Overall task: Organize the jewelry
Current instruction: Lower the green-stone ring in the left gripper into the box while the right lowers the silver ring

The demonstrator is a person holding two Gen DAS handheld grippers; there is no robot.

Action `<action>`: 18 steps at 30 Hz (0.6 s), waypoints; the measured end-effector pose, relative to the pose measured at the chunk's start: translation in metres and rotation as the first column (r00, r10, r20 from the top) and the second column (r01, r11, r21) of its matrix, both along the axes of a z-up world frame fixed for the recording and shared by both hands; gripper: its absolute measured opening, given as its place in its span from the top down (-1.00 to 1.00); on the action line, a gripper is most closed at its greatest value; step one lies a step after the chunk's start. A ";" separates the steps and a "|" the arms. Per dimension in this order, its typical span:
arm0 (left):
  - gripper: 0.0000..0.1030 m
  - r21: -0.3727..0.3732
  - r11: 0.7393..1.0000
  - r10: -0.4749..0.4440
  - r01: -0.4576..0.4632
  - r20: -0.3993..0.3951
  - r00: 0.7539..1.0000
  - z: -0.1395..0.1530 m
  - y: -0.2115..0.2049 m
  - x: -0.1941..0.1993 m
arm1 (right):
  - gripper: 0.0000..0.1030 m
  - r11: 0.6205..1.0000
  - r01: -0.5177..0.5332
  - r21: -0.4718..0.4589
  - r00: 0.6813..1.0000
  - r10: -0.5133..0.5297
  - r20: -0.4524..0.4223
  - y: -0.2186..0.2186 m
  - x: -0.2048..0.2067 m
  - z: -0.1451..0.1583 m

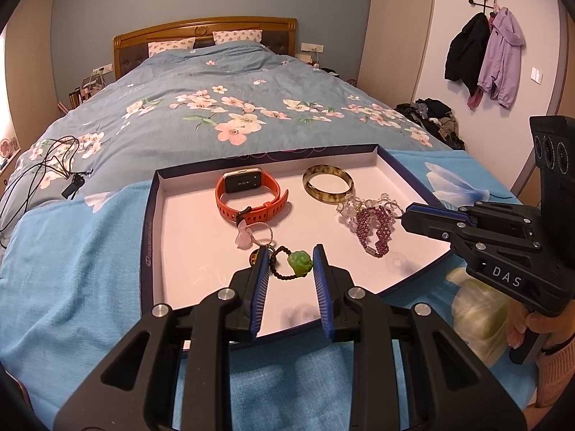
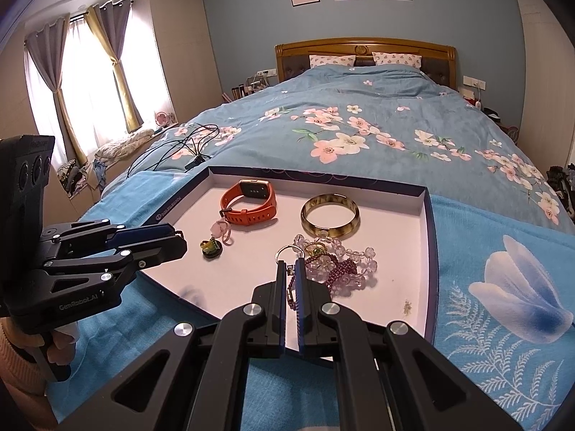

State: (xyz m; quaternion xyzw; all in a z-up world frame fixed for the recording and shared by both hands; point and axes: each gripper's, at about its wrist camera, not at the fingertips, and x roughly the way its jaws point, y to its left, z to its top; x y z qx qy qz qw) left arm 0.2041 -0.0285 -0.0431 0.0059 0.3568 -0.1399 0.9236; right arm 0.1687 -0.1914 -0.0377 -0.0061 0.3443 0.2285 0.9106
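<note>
Here, a shallow navy-rimmed tray point(image 1: 154, 194) with a white floor lies on a blue towel point(image 1: 72, 251) at the foot of the bed point(image 1: 201, 86), keeping the jewelry corralled. Left tool point(image 1: 291, 262), jaws partly open, straddles a dark beaded bracelet with green carved rose point(image 1: 298, 262) near the tray's near edge without visibly pinching it. Right tool point(image 2: 290, 276), jaws closed, grips the purple beaded bracelet point(image 2: 341, 269) by one end, probably to draw it from the clear crystal beads point(image 2: 363, 255) tangled beside it. Orange rubber-strapped watch point(image 1: 248, 194) and glossy mottled bangle point(image 1: 329, 183) lie toward the far edge.
</note>
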 end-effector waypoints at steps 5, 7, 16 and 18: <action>0.52 0.002 1.000 0.004 -0.004 -0.012 1.000 -0.004 0.000 0.004 | 0.94 1.000 0.002 -0.002 1.000 -0.002 -0.007 0.001 0.001 -0.001; 0.52 0.003 1.000 0.006 -0.006 -0.017 1.000 -0.006 -0.001 0.006 | 0.94 1.000 0.003 -0.002 1.000 -0.003 -0.009 0.001 0.002 -0.001; 0.52 0.006 1.000 0.012 -0.012 -0.027 1.000 -0.010 -0.001 0.009 | 0.94 1.000 0.007 -0.004 1.000 -0.007 -0.017 0.001 0.004 -0.004; 0.52 0.006 1.000 0.013 -0.013 -0.029 0.999 -0.010 -0.001 0.010 | 0.94 1.000 0.008 -0.005 1.000 -0.008 -0.020 0.001 0.004 -0.006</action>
